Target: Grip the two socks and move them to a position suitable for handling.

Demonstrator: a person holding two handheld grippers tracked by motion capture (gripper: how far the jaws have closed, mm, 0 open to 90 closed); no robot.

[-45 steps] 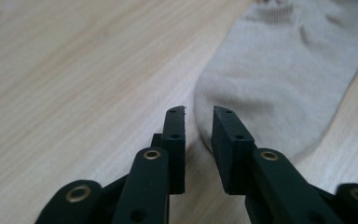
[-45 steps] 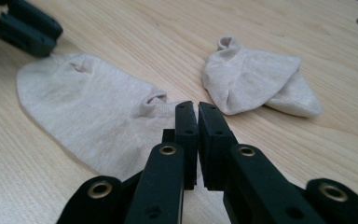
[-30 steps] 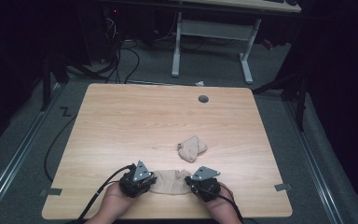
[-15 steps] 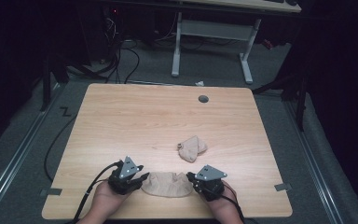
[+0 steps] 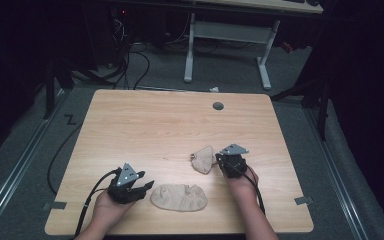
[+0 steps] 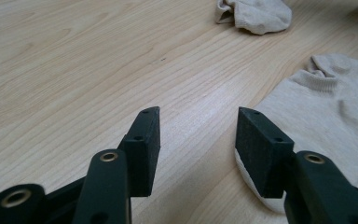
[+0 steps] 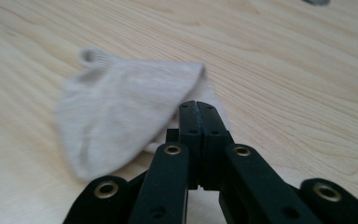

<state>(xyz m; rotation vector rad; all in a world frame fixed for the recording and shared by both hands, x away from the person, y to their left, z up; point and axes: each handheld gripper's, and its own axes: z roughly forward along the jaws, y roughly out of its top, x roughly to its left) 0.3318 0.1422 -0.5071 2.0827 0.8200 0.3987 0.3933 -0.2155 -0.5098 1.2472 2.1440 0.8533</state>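
On the wooden table (image 5: 145, 130), we have left the flattened sock (image 5: 179, 197): left gripper (image 5: 139, 189) now gapes beside it, while right gripper (image 5: 220, 161), jaws together, has reached the folded sock (image 5: 203, 159).

On the table (image 5: 145, 125) in front of me, one sock (image 5: 179, 197) lies near the front edge, just right of my left gripper (image 5: 145, 187). A second sock (image 5: 203, 159) sits farther back and to the right, touching my right gripper (image 5: 222, 161) (which is on its right side). The socks lie apart.
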